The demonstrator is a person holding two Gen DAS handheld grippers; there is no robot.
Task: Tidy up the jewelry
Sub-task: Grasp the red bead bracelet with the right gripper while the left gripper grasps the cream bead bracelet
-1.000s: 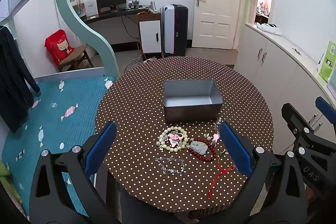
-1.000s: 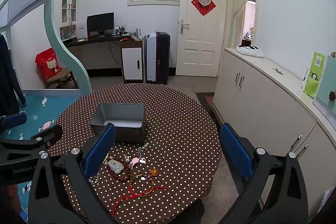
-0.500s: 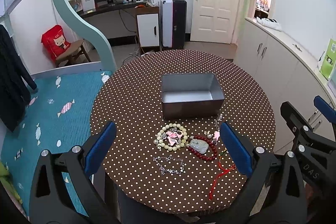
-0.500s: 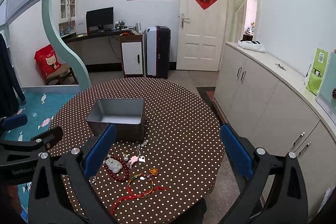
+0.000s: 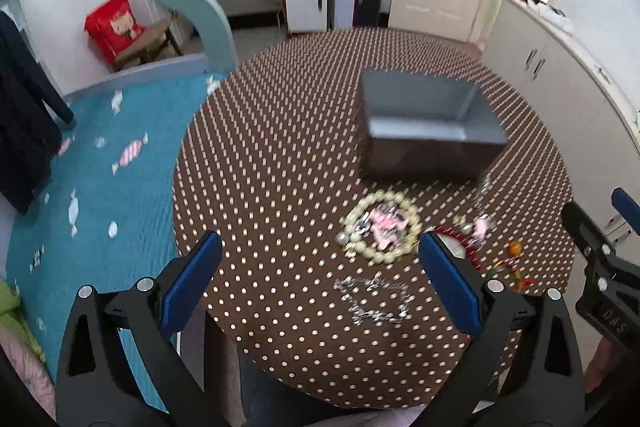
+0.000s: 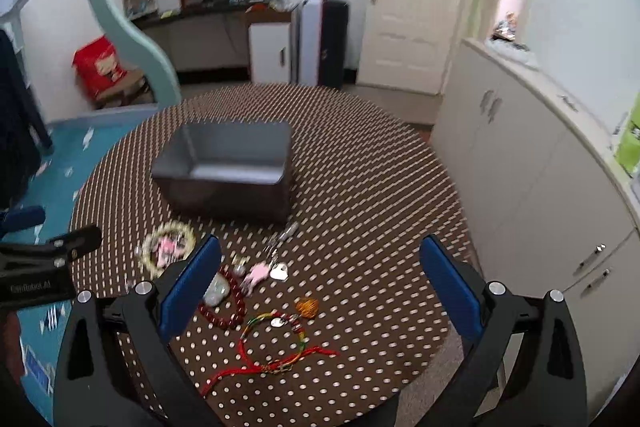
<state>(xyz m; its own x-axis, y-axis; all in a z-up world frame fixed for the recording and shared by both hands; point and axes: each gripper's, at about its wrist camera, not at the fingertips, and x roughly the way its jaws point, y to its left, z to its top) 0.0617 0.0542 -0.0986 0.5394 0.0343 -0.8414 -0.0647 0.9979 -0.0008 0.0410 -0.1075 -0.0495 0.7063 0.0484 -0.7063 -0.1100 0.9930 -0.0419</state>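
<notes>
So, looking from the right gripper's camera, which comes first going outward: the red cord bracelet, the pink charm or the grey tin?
From the right gripper:
1. Red cord bracelet, nearest, just below its open fingers.
2. Pink charm, further in, left of centre.
3. Grey tin, farthest, mid-table.

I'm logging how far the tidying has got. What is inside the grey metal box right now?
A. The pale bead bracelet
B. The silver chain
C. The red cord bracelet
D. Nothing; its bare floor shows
D: the grey metal box shows only its bare floor, while the pale bead bracelet, silver chain and red cord bracelet all lie on the dotted tablecloth in front of it.
</notes>
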